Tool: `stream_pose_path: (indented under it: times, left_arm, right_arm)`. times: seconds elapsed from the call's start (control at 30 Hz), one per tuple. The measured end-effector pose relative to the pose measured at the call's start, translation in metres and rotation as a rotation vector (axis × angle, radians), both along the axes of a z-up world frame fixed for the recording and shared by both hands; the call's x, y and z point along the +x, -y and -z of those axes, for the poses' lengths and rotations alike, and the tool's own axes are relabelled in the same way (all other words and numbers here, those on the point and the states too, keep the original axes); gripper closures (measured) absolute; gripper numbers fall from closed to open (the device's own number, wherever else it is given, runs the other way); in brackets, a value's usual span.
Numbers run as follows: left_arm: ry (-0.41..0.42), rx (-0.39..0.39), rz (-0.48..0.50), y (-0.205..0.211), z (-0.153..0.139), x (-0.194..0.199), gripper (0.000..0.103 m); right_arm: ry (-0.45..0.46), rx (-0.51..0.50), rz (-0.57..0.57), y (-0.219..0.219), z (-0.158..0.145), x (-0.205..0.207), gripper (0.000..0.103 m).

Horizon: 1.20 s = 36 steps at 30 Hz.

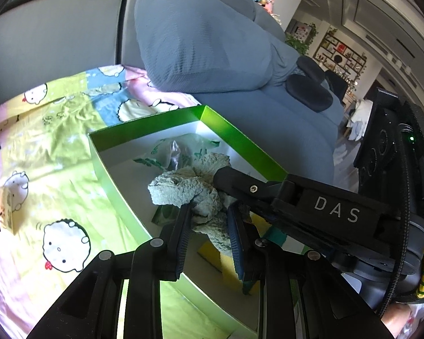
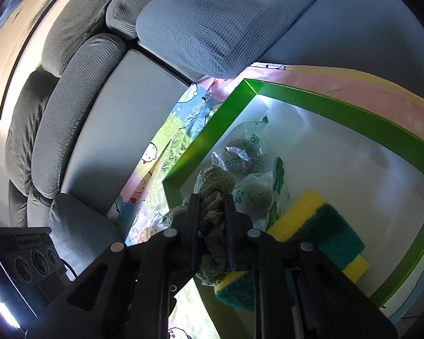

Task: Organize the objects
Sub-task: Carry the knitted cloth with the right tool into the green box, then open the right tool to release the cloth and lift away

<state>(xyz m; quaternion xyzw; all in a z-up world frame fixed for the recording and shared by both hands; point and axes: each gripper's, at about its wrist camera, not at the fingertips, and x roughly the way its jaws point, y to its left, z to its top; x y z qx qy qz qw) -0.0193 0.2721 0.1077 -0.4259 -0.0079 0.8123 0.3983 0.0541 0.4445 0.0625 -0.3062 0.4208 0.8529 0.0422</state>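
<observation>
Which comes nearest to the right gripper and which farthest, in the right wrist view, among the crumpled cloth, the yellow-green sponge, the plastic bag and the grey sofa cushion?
1. Crumpled cloth: clamped in the right gripper.
2. Yellow-green sponge: just to its right, inside the green box.
3. Plastic bag: just beyond, in the box; too close to the sponge to rank firmly.
4. Grey sofa cushion: far behind the box.

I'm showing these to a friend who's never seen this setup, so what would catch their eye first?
Probably the bright green box lying open on a cartoon-print sheet on the grey sofa. Over it, both tongs, left and right, are clamped on one crumpled grey-green cloth. Inside the box, a yellow-and-green sponge lies beside a clear printed plastic bag.
</observation>
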Motion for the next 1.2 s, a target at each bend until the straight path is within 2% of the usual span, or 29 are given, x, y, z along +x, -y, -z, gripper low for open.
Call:
stream_pose_path:
  times: [0.23,0.33,0.97,1.07,1.2]
  left_arm:
    - [0.016,-0.03,-0.009,0.0,0.008,0.001,0.077]
    - [0.031,-0.054,-0.019,0.0,0.013,0.0,0.077]
    - [0.052,-0.028,-0.032,0.004,0.013,0.002,0.077]
    - [0.036,-0.016,-0.026,0.006,0.007,0.004,0.077]
    - [-0.004,-0.012,-0.018,0.009,-0.005,0.009,0.077]
  right_arm:
    - [0.031,-0.003,0.011,-0.002,0.006,-0.003,0.088]
    - [0.074,0.011,0.028,-0.002,0.01,-0.005,0.087]
    - [0.103,-0.004,0.032,-0.001,0.017,-0.006,0.09]
    - [0.096,0.026,0.046,0.0,0.011,-0.004,0.085]
    - [0.062,0.057,0.063,0.0,0.002,0.0,0.069]
